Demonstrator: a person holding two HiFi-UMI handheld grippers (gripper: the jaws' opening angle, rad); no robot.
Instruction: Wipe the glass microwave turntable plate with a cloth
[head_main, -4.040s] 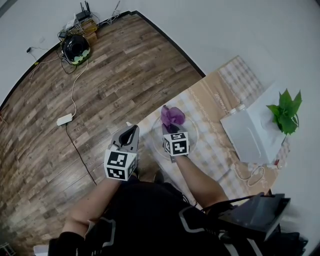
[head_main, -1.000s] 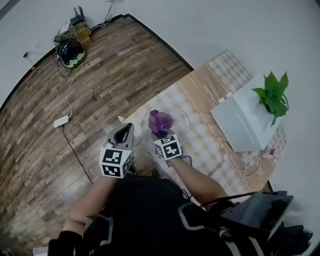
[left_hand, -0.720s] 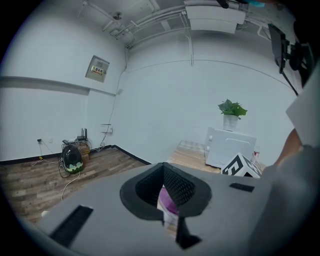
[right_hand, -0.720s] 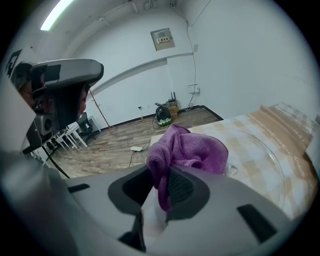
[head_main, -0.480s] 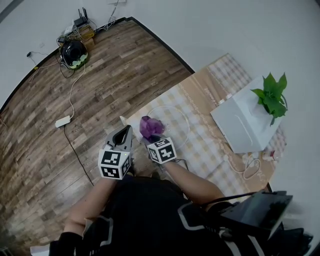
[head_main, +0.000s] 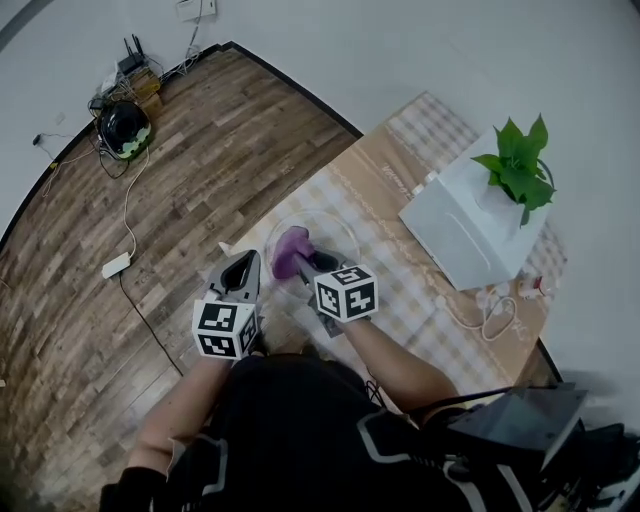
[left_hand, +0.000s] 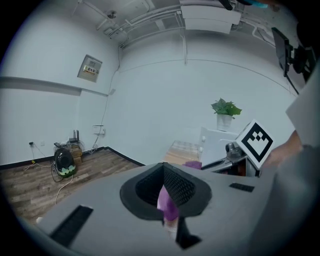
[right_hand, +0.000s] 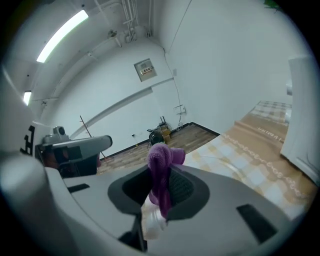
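Starting nearest the camera, the person's two forearms reach forward over the near edge of the table, one gripper in each hand; the left gripper (head_main: 244, 262) sits at the table's near-left edge, just beside the rim of the glass turntable plate (head_main: 338, 232), and contact with it cannot be confirmed; in the left gripper view its jaws are drawn close together, with only a thin purple sliver showing in the slit between the pads (left_hand: 181, 186), and what that sliver is cannot be made out; the right gripper (head_main: 308, 264) is to its right, its jaws pinching the purple cloth (head_main: 290, 250), which bunches out past the jaw tips in the right gripper view; the cloth is over the near-left part of the plate, and whether it presses on the glass cannot be determined; the plate lies flat on the checked tablecloth (head_main: 400, 290); farther along the table stands a white microwave (head_main: 455, 235) with a green potted plant (head_main: 515, 160) on top; a white cable (head_main: 485, 318) lies coiled on the tablecloth just beside the microwave; beyond the table's left edge, on the wooden floor (head_main: 180, 180), lies a white power adapter (head_main: 112, 265) on a cord.
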